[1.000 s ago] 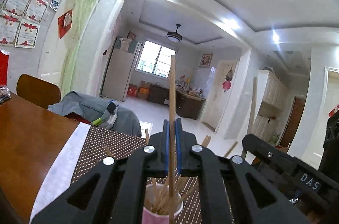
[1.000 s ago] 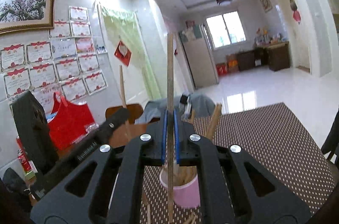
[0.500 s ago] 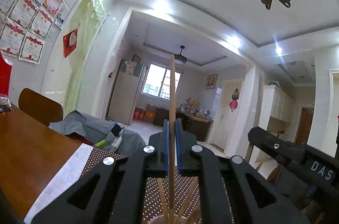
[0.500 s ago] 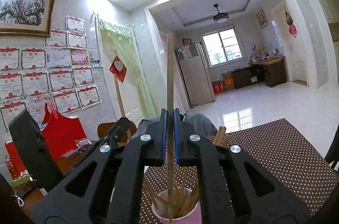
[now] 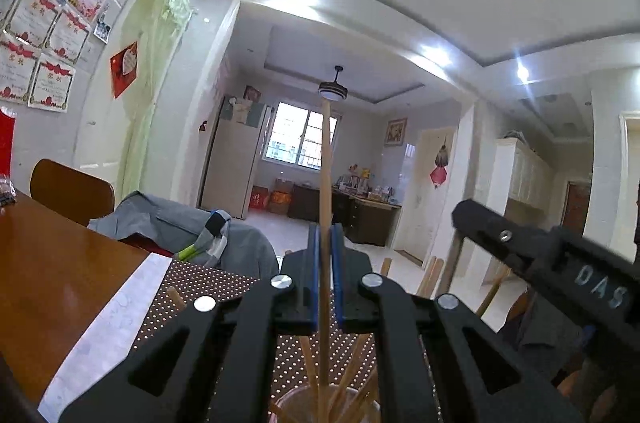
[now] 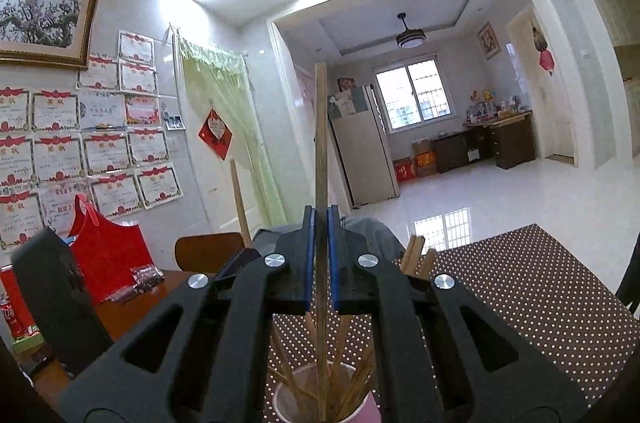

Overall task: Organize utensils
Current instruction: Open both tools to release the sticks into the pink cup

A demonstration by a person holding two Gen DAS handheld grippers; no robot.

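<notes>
Chopsticks first: each gripper has one pinched upright between its blue fingers, clamped about as tight as they go. The left gripper (image 5: pixel 326 277) holds a pale chopstick (image 5: pixel 326 183) whose lower end dips into the pink cup (image 6: pixel 370 411) right below it. The right gripper (image 6: pixel 321 259) holds a darker chopstick (image 6: pixel 321 143), also standing straight with its lower end down among the sticks already in that cup. The cup sits on a brown dotted mat (image 6: pixel 520 287) on the wooden worktop (image 5: pixel 52 263), just under both tools.

What could go wrong, imo: both sticks head into the same narrow cup at once, and it's already crowded with leaning chopsticks. A tip could catch on one of those and jam, or push sideways on the rim and tip the light cup over. The two grippers are close together as well, the right one showing at the edge of the left view, so they could bump. Letting go too high would make a stick bounce out.

Pose-wise, both hands hold the tools pointing level across the worktop, sticks vertical, with no obvious tilt.

Further back there's a wooden chair (image 5: pixel 72 191), a grey jacket (image 5: pixel 168 223), and a red bag (image 6: pixel 108 255) by the wall.
</notes>
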